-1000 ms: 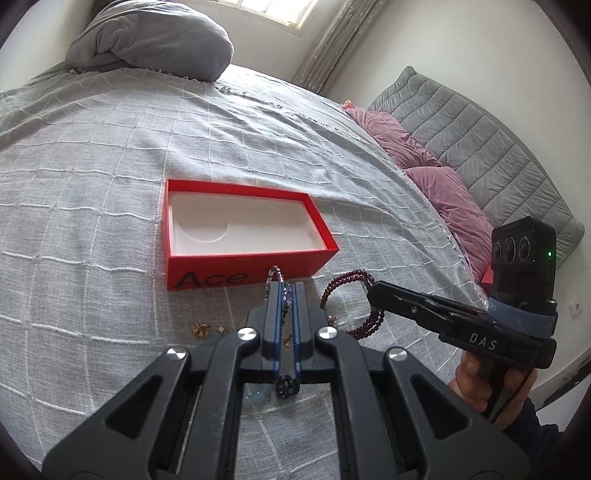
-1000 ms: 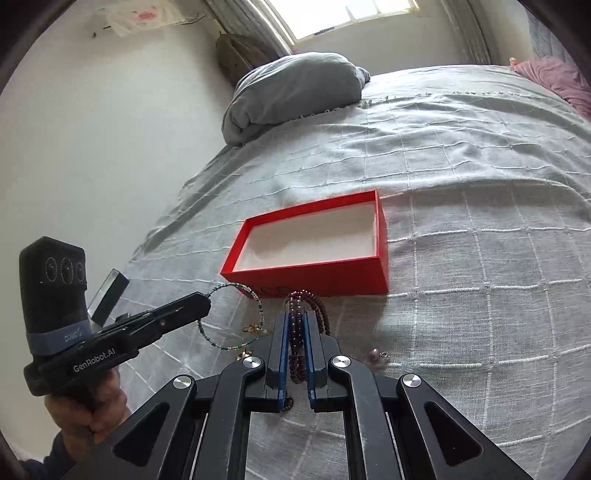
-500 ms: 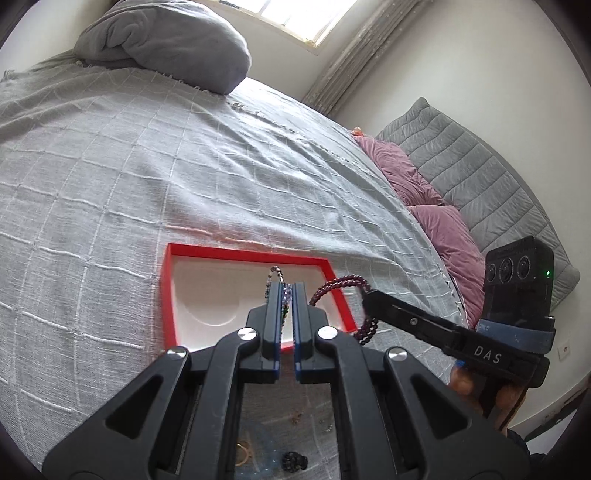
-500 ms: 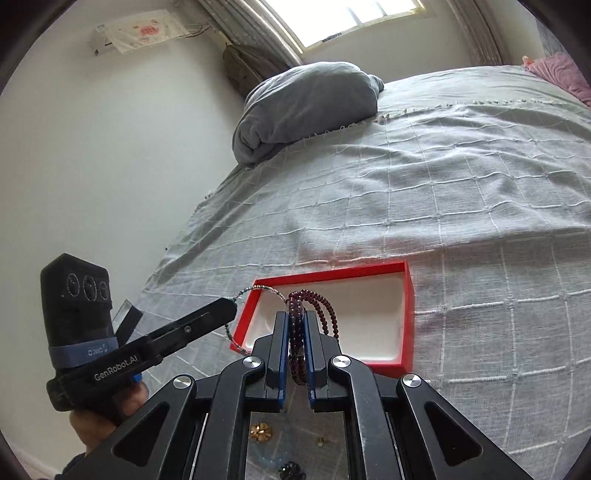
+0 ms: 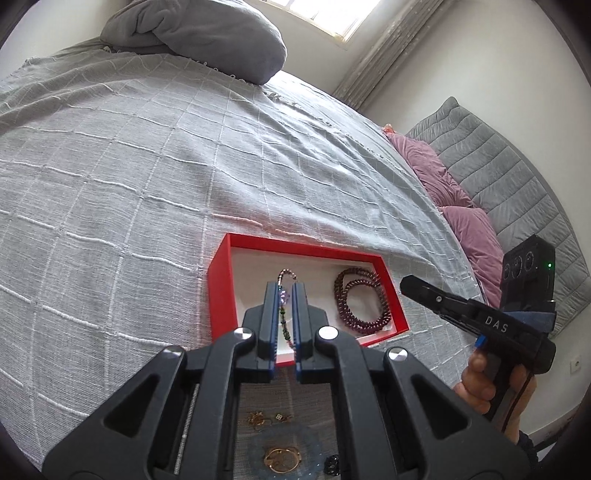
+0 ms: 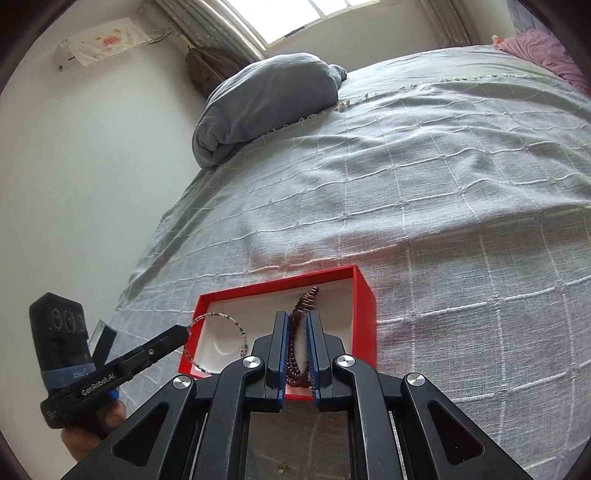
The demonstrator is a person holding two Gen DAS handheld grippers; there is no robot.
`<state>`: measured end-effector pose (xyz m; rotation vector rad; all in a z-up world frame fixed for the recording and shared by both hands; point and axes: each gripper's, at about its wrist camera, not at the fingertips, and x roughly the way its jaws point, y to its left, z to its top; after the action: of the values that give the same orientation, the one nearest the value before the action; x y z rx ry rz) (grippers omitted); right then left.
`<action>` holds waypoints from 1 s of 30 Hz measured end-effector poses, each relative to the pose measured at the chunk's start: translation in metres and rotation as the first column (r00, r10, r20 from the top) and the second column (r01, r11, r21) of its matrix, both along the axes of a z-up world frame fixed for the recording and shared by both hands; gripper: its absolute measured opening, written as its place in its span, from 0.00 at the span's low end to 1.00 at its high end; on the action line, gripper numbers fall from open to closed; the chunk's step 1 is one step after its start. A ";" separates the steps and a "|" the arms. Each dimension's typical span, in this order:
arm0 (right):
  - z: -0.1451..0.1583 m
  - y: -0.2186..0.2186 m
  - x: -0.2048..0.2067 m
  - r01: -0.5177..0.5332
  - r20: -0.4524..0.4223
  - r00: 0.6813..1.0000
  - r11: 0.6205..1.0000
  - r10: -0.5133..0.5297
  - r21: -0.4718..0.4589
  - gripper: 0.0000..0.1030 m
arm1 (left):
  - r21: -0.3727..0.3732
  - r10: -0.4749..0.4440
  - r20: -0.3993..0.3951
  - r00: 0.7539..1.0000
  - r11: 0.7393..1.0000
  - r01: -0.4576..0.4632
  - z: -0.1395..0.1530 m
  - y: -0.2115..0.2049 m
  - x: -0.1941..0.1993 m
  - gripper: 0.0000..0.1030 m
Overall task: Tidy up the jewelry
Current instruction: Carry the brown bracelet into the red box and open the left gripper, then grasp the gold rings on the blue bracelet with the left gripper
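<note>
A red box (image 5: 221,291) with a white inside lies on the grey bedspread; it also shows in the right wrist view (image 6: 364,306). A dark red bead bracelet (image 5: 360,301) lies in the box's right half. My right gripper (image 6: 295,321) hangs over it with jaws slightly parted, the bracelet (image 6: 301,310) loose between them. My left gripper (image 5: 284,291) has its jaws parted; a thin multicoloured bead bracelet (image 5: 283,306) hangs between them over the box. In the right wrist view that bracelet (image 6: 218,317) dangles from the left gripper's tip.
Small gold jewellery pieces (image 5: 258,419), a gold ring on a blue disc (image 5: 282,456) and a small black piece (image 5: 331,463) lie on the bedspread near me. A grey folded duvet (image 5: 195,33) sits far back. Pink pillows (image 5: 443,177) lie at right.
Both grippers moved forward over the red box. The right gripper opened and the dark red bracelet now lies in the box. The left gripper's jaws parted around the thin bracelet.
</note>
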<state>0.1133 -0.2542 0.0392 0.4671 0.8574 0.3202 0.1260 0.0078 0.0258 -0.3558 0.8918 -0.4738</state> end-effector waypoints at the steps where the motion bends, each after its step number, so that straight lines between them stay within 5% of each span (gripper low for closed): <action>1: 0.004 -0.002 -0.002 0.005 0.006 1.000 1.000 -0.005 -0.005 0.24 | 0.003 0.000 0.001 1.000 1.000 0.000 0.000 0.001 0.000 0.12; 4: 0.019 -0.006 -0.012 0.025 0.047 0.999 0.999 -0.024 -0.020 0.40 | 0.006 0.010 0.016 1.000 1.000 -0.010 0.005 0.005 -0.004 0.25; 12: 0.031 0.002 -0.037 0.016 0.053 0.999 0.992 -0.009 -0.122 0.43 | 0.059 0.015 0.049 0.999 0.998 -0.018 0.016 0.012 -0.024 0.26; 21: 0.036 -0.007 -0.086 0.016 0.049 0.999 0.986 -0.008 -0.164 0.43 | 0.072 -0.013 -0.044 0.999 0.997 0.016 0.007 0.015 -0.055 0.29; 25: 0.041 0.000 -0.092 -0.006 0.055 0.998 0.985 0.016 -0.174 0.44 | 0.081 -0.037 -0.128 0.991 0.996 0.048 -0.004 0.012 -0.067 0.30; 30: 0.037 -0.001 -0.094 0.011 0.015 1.000 0.984 -0.008 -0.175 0.44 | 0.137 -0.069 -0.142 0.987 0.987 0.089 -0.007 0.001 -0.074 0.30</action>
<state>0.0193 -0.2550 0.0759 0.3048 0.8607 0.2366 0.0524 0.0084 0.0186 -0.2244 1.0706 -0.4596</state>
